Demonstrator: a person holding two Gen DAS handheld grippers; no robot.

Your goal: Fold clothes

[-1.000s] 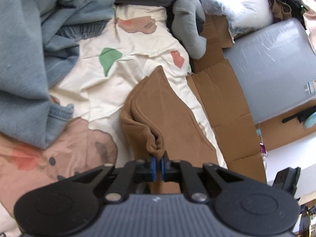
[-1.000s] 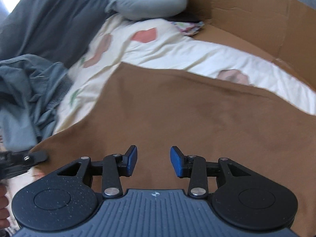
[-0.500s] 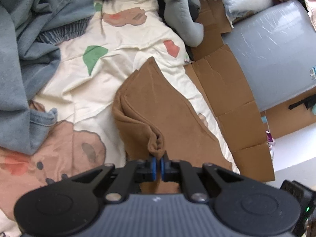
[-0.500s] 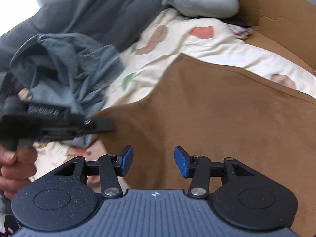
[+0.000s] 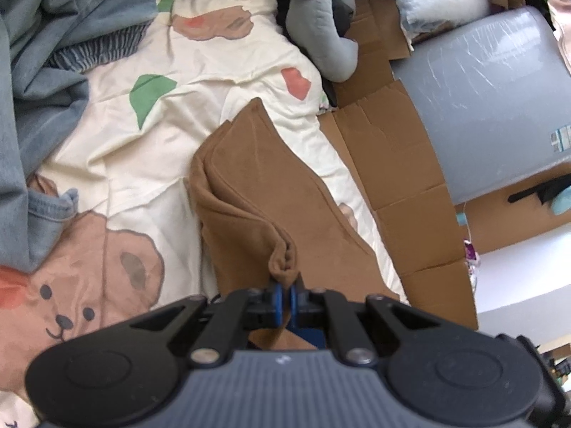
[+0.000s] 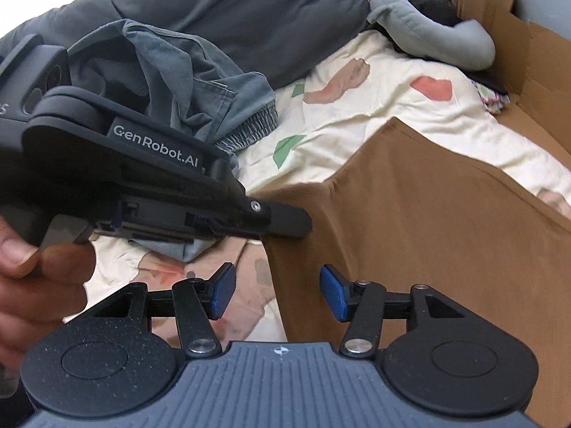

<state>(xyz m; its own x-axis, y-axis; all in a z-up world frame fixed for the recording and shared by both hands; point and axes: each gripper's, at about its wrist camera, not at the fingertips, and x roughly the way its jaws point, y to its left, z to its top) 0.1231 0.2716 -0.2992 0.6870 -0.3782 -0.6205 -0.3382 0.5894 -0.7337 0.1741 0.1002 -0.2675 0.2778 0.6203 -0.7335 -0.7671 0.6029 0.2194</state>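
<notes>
Bed sheet (image 5: 221, 82): cream, printed with bears and coloured patches, covers the bed and carries everything I see.

Pile of blue-grey denim clothes (image 5: 39, 82): heaped at the left of the left wrist view, resting on the sheet.

Flattened cardboard (image 5: 399, 164): lies along the right edge of the bed, beside a grey plastic-wrapped slab (image 5: 492, 100).

Brown garment (image 5: 257, 192): spread on the sheet between the denim pile and the cardboard, partly doubled over, one folded edge raised off the bed. In the right wrist view it fills the right half (image 6: 446, 221).

Grey neck pillow (image 6: 428, 42): at the far end of the bed, touching the cardboard.

Left gripper (image 5: 284, 294): jaws together, clamped on a bunched corner of the brown garment, which it lifts. I see it from the side in the right wrist view (image 6: 282, 219), with a hand (image 6: 35, 278) on its grip.

Right gripper (image 6: 277, 292): jaws apart and opening, pads touching nothing. The garment's near edge hangs beyond the gap between them.
</notes>
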